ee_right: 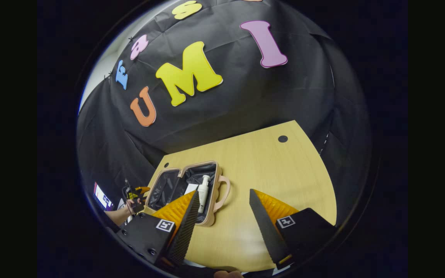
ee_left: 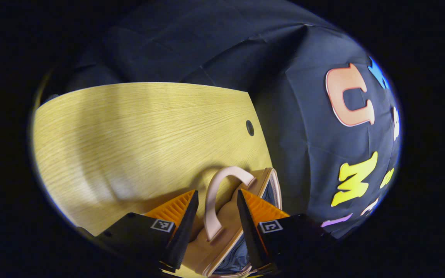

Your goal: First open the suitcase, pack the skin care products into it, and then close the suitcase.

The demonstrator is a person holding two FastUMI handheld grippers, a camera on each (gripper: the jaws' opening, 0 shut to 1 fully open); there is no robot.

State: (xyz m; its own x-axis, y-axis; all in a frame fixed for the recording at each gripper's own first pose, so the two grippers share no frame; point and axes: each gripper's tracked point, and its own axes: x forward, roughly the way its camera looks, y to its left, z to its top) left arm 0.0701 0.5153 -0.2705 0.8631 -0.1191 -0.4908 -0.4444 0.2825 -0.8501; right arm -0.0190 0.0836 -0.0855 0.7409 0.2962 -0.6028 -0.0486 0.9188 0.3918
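Pale pink and rigid-looking, the suitcase (ee_left: 230, 227) sits right under the left gripper (ee_left: 216, 216) in the left gripper view, at the edge of the wood-grain desk (ee_left: 129, 135) next to the black cloth wall. Its looped handle (ee_left: 216, 197) rises between the two fingers, which stand spread on either side of it without pressing on it. A dark lining shows past the shell's rim.

From the right gripper view the suitcase (ee_right: 185, 189) lies open near the desk's (ee_right: 269, 173) far-left corner, both halves flat, lined in dark fabric. A white pump bottle (ee_right: 203, 193) lies in the half that carries the handle (ee_right: 224, 193), with a small white item just beside it that is too small to identify. The right gripper (ee_right: 224, 216) hovers over bare desk, its fingers wide apart and empty. Farther off to the left, a hand (ee_right: 128, 210) holds the other gripper beside the case.

As a judgement, the case is small and light, with a stiff shell that should swing freely on its hinge; the rim of the free half seems the best place to push it shut. The handle is smooth and thin, so it may slip from a loose pinch. The bottle could roll as the lid comes over.
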